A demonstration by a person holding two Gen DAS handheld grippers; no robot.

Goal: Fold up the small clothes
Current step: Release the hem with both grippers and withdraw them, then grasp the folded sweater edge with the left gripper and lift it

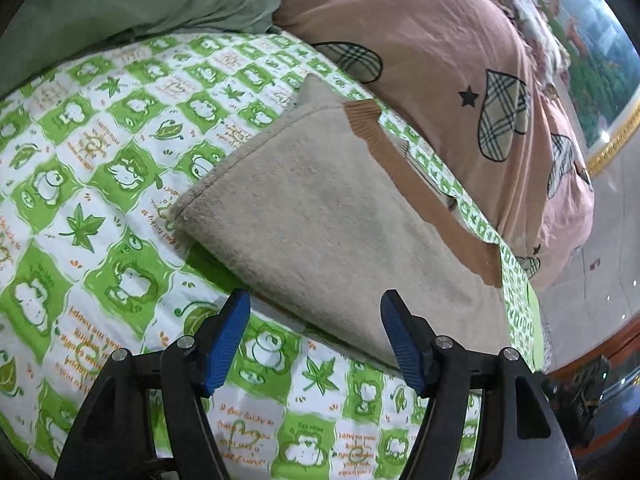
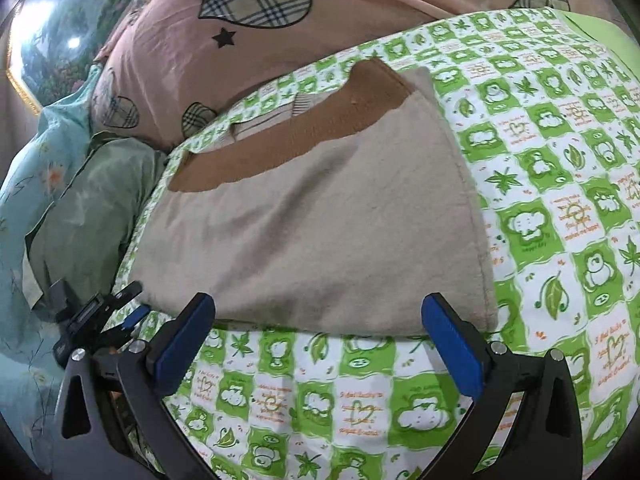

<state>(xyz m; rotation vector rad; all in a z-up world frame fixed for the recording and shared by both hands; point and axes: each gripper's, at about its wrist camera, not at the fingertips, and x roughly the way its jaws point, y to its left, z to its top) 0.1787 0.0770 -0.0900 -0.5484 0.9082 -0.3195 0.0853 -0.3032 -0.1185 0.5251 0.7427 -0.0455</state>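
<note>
1. Left wrist view: we hold the left gripper with fingers released, beige garment just ahead on the bed.
2. Our right gripper is also released, at the garment's near edge.

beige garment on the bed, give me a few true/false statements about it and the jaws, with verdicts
1. The beige garment lies on a green and white patterned sheet. True.
2. The right gripper is clamped on the garment. False: its jaws stand open, nothing between them.
3. The garment has a brown band along its far edge. True.
4. The left gripper holds a sock. False: its jaws are open and empty, at the garment's near edge.
5. A pink quilt with plaid hearts lies beyond the garment. True.
</note>
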